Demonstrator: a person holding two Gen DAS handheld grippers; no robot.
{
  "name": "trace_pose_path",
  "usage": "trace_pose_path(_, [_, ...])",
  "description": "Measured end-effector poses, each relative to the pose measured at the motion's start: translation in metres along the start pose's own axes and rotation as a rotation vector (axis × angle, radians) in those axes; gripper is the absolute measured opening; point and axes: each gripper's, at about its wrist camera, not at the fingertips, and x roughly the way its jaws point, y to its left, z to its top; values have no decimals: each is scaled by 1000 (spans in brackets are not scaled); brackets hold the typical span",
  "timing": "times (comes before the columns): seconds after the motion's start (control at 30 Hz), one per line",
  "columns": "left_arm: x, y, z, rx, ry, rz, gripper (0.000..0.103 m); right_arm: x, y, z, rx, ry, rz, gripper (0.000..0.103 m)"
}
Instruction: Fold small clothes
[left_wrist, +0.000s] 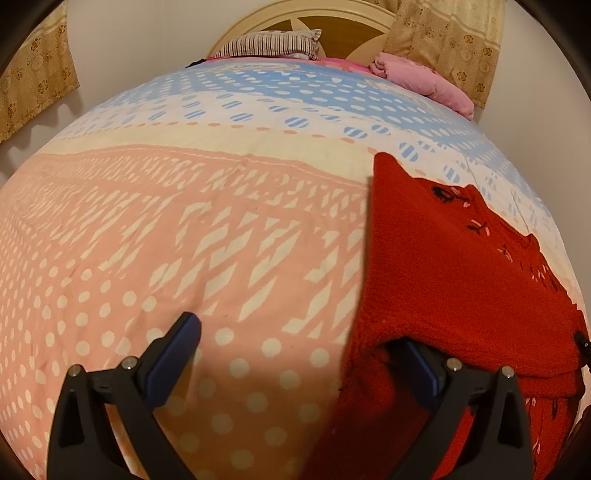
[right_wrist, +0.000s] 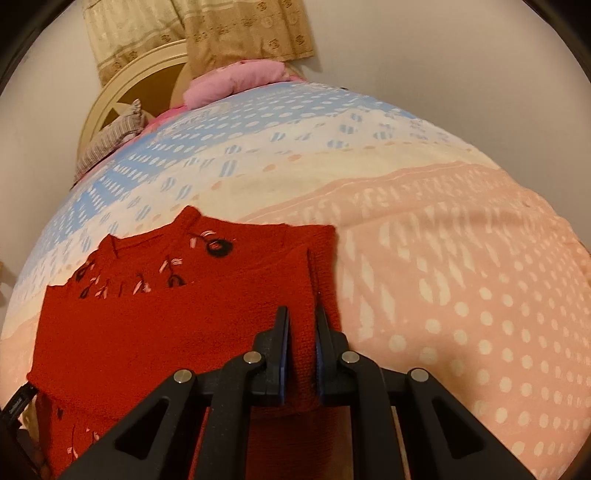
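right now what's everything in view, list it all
red sweater: 1, red with dark and pink embroidery, partly folded on the bedspread
bedspread: 1, pink, cream and blue with dots, covers the bed
pink quilt: 1, pink, bundled near the headboard
striped pillow: 1, striped, against the headboard
headboard: 1, cream and wood, far end
curtains: beige floral, on the wall
left gripper: open, one finger under the sweater edge
right gripper: shut on the sweater fold

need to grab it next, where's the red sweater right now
The red sweater lies on the patterned bedspread, low and left in the right wrist view with the right tongs shut on its edge; in the left wrist view it fills the lower right.
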Motion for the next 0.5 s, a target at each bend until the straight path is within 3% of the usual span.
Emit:
trace_pose_path(0.23, [-1,0,1,9,6,-3,103,-8,5,-10,-12,-14,-55,11])
trace_pose_path(0.4, [-20,15,0,55,23,-85,102,-10,4,-11,-24,10,-67,11])
trace_pose_path(0.5, [-41,30,7,66,-36,-108,102,-22,7,-17,-62,12,-75,25])
